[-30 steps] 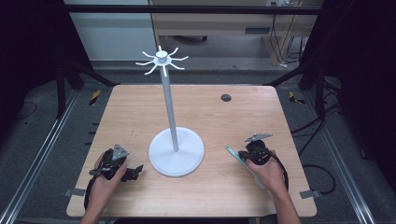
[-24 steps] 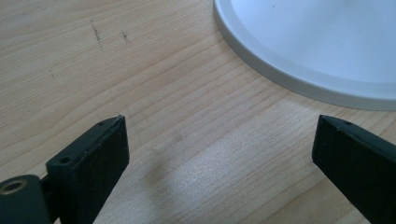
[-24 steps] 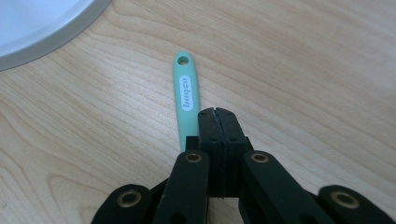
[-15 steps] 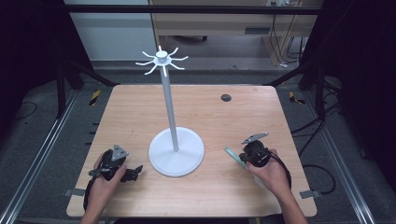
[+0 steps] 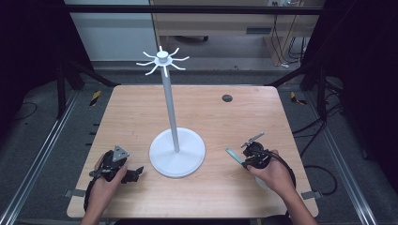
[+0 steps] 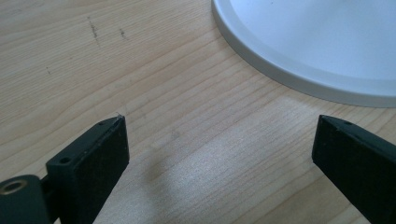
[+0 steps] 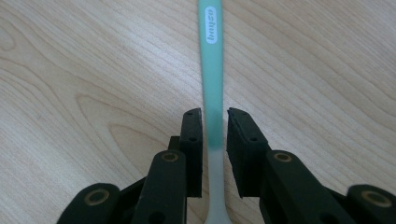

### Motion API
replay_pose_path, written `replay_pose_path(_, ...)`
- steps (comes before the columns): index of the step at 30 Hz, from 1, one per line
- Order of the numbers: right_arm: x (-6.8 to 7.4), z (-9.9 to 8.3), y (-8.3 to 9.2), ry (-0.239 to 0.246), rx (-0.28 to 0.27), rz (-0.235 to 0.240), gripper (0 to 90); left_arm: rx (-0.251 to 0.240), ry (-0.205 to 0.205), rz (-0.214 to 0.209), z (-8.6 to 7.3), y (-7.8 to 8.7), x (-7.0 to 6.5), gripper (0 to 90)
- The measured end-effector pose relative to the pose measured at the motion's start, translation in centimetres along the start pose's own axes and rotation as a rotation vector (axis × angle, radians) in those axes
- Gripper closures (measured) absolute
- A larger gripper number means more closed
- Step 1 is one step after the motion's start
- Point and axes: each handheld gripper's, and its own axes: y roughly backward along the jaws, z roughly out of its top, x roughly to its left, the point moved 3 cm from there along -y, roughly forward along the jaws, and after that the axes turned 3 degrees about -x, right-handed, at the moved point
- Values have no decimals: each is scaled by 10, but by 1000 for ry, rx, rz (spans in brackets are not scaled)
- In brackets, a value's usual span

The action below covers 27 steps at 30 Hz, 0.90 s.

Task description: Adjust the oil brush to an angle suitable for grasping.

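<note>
My right tool [image 7: 214, 116] has just been easing apart around the green toothbrush [image 7: 211, 70] (seemingly released, lying on the desk [image 5: 211, 108] near its right edge); left tool [image 6: 219, 149] gapes empty.

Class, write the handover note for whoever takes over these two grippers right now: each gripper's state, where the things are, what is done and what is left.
Left gripper: open wide, empty, low over the table beside the white stand's base.
Right gripper: jaws have just been opening; the green handle runs between them with a thin gap each side, so it is not gripped.
Stand: upright mid-table, nothing on its top hooks.
Done: the right gripper is lined up along the handle.
Left: probably close firmly on the handle and lift it, perhaps to the stand.
</note>
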Motion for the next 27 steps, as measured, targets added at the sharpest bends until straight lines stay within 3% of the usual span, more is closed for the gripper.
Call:
replay_pose_path(15,-4,4,-8,23,96,31,726,7,-1,-6,0,-1,0,35)
replay_pose_path(27,-7,3,-10,21,127,45,750,7,-2,-6,0,-1,-1,35)
